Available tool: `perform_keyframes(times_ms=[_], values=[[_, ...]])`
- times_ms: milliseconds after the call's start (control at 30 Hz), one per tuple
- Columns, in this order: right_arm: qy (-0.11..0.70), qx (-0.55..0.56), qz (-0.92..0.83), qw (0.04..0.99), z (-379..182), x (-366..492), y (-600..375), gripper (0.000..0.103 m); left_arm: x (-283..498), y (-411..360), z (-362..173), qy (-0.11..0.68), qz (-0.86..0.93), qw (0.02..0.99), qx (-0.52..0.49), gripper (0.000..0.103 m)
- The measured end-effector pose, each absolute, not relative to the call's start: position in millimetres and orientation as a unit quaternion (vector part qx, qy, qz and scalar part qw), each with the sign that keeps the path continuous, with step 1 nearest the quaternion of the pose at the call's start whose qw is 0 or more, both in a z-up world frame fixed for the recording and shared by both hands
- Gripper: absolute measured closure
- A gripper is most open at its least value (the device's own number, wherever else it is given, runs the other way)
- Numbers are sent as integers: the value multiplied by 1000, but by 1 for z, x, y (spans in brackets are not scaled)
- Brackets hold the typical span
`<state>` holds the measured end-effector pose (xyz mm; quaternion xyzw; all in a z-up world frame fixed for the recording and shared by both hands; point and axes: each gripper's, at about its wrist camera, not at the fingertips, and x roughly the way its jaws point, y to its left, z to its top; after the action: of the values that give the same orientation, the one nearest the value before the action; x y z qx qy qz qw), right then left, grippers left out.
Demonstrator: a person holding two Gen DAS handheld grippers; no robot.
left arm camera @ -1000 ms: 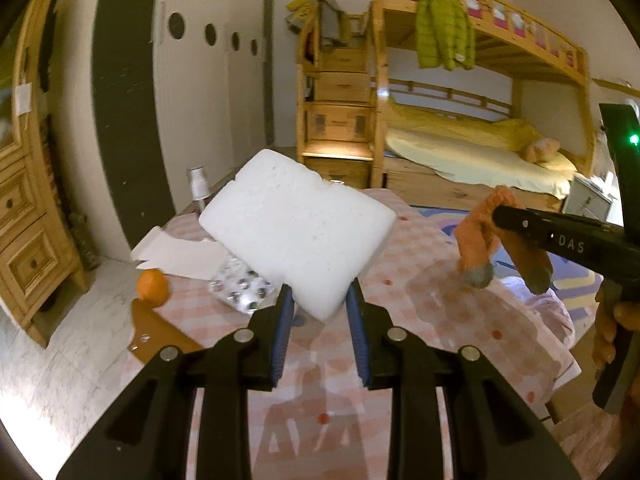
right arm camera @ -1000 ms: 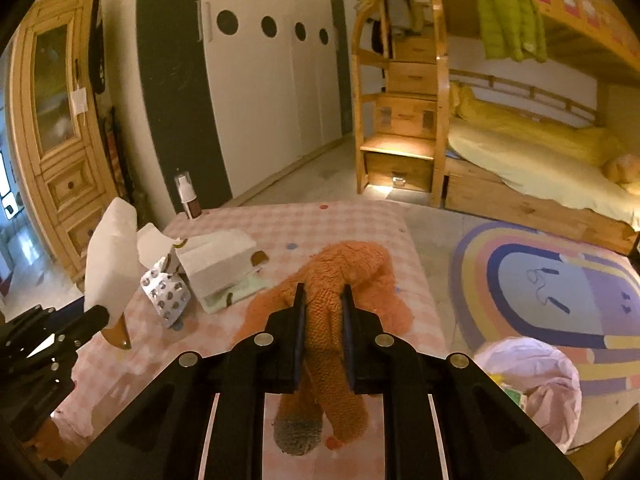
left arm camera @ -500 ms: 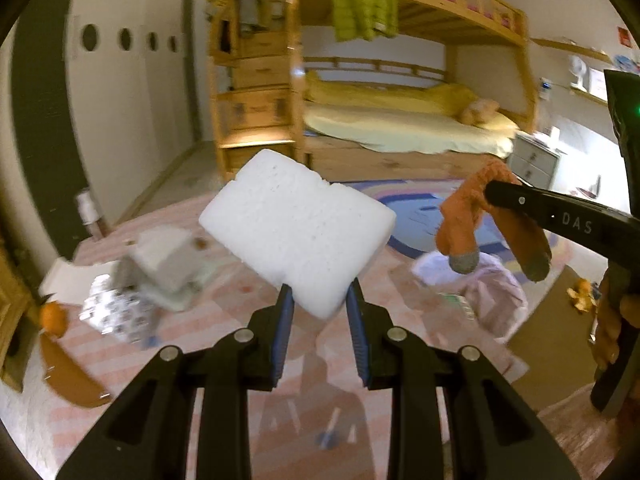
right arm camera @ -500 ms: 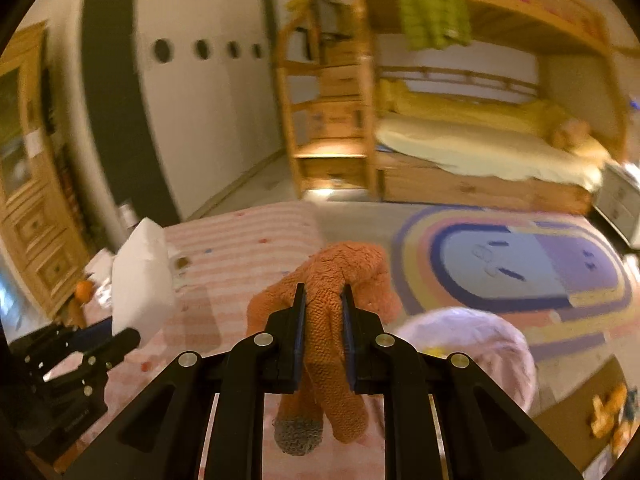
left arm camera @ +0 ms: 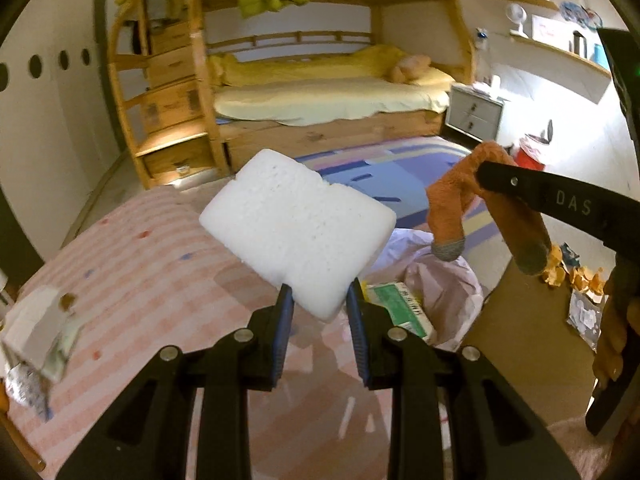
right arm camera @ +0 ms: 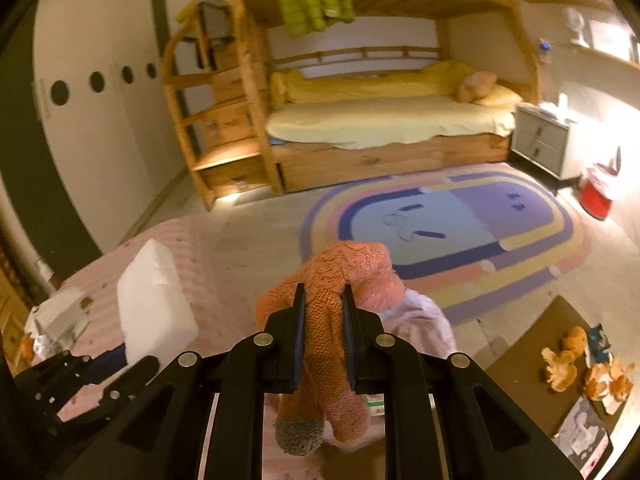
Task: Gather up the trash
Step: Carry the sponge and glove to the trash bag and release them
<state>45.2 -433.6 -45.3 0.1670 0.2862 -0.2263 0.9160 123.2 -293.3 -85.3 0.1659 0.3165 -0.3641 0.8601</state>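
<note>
Left wrist view: my left gripper [left arm camera: 320, 300] pinches the lower corner of a white foam block [left arm camera: 298, 230], which stands clear above the pink checked tablecloth [left arm camera: 132, 264]. Just past its fingertips, beyond the table edge, a pale pink trash bag [left arm camera: 440, 284] gapes, a green-printed box [left arm camera: 398, 310] inside. To the right, my right gripper [right arm camera: 323, 306] is clamped on an orange sock [right arm camera: 340, 276] dangling over that bag. Beyond lies open floor with a rainbow rug [right arm camera: 460, 224].

One white foam block [left arm camera: 298, 230], one pair of orange socks [right arm camera: 334, 344] (possibly a single folded one), one pink trash bag [left arm camera: 440, 288], one green-printed carton [left arm camera: 400, 310].
</note>
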Motion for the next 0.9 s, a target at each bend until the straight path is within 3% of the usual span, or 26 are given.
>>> perform_keyframes(times_ms=[367, 500, 600, 633, 900], values=[[306, 204, -254, 895, -66, 48, -478, 85, 133, -355, -103, 338, -399, 835, 173, 76], [317, 224, -250, 887, -74, 53, -486, 76, 138, -368, -106, 346, -402, 830, 170, 69], [315, 230, -258, 884, -75, 53, -489, 53, 140, -370, -107, 354, -400, 829, 167, 60], [315, 229, -260, 884, -74, 53, -487, 50, 141, -369, -107, 355, -398, 830, 166, 55], [284, 233, -268, 890, -65, 40, -481, 50, 145, -335, -98, 358, -363, 849, 140, 53]])
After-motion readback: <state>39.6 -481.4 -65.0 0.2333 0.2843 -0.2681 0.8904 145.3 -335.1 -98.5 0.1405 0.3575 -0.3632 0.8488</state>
